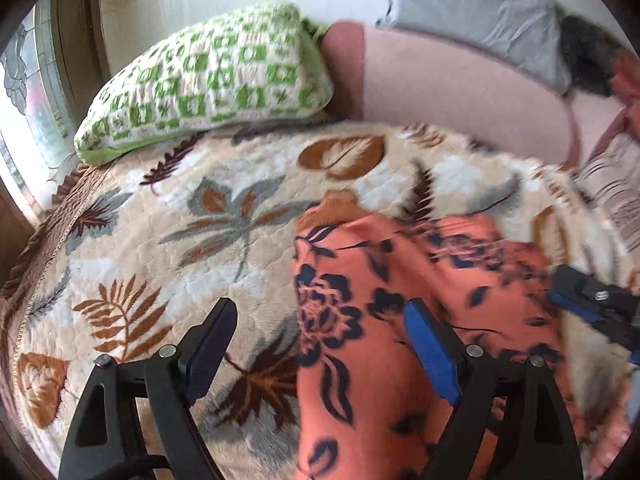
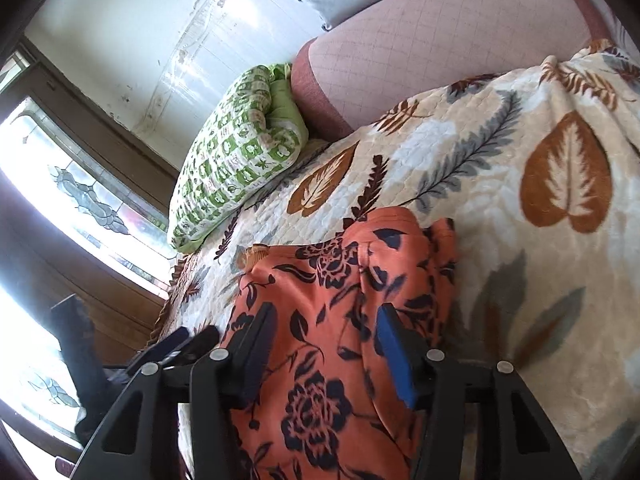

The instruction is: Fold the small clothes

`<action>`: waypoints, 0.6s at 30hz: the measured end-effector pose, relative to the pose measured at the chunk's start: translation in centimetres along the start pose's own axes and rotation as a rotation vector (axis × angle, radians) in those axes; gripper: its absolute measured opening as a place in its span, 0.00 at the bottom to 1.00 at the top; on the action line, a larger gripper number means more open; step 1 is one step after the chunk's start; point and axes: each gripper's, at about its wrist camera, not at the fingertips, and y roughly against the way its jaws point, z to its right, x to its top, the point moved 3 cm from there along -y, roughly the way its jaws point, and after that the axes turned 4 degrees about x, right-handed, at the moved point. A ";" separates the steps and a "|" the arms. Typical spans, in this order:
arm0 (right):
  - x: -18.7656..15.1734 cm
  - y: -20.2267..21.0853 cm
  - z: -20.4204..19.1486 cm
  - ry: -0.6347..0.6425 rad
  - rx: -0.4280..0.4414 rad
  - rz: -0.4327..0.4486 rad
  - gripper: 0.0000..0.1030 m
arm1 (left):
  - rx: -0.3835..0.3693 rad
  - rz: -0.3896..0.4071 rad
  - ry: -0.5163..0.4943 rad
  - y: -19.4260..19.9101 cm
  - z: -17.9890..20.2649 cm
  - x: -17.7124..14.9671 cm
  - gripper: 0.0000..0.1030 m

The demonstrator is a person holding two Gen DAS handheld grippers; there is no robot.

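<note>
An orange garment with dark navy flowers (image 1: 420, 288) lies on the leaf-patterned blanket (image 1: 200, 216). It also shows in the right wrist view (image 2: 340, 304), wrinkled, with a fold down its middle. My left gripper (image 1: 320, 320) is open and empty, just above the garment's left edge. My right gripper (image 2: 324, 320) is open and empty, directly over the garment. The right gripper also shows at the right edge of the left wrist view (image 1: 592, 300). The left gripper's tips show at the lower left of the right wrist view (image 2: 180, 344).
A green and white patterned pillow (image 1: 208, 80) lies at the back left of the bed. A pink cushion (image 1: 460, 92) and a grey pillow (image 1: 480, 8) are at the back. A window (image 2: 80, 192) and wooden frame are on the left.
</note>
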 end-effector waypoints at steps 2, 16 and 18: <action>0.1 -1.2 0.8 -0.034 -0.028 -0.025 0.53 | 0.029 -0.050 -0.010 -1.6 -0.1 -0.3 0.83; -1.6 -1.1 1.1 0.022 -0.126 -0.030 0.55 | 0.032 -0.077 0.007 -3.2 -1.2 -1.9 0.96; -2.6 0.7 -0.2 0.083 -0.139 -0.008 0.55 | 0.041 -0.056 0.007 -2.5 -1.3 -1.8 0.96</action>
